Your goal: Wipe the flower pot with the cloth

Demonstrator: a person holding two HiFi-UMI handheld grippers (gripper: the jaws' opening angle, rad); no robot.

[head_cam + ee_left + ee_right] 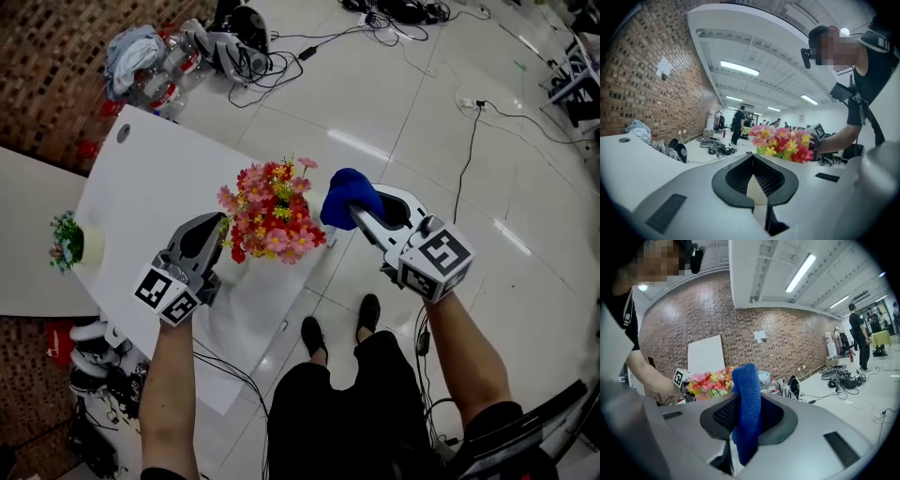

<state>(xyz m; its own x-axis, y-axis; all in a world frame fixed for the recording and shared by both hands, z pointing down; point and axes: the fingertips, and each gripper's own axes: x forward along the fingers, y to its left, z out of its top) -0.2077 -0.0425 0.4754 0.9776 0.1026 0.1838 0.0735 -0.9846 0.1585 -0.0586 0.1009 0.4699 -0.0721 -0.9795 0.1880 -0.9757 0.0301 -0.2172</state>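
A pot of red, pink and yellow flowers (272, 220) stands near the front edge of the white table (141, 197); its pale pot (240, 274) shows under the blooms. My left gripper (220, 230) presses against the pot's left side, jaws closed on a cream sliver of the pot (757, 190). The flowers (785, 143) show just beyond the left gripper (753, 161). My right gripper (361, 214) hovers to the right of the flowers, off the table edge, shut on a blue cloth (349, 192). The cloth (747, 413) hangs folded between its jaws.
A small plant in a white pot (70, 244) stands at the table's left edge. A pile of clothes and bottles (150, 56) and cables (281, 56) lie on the tiled floor beyond. My feet (314, 333) stand by the table's corner.
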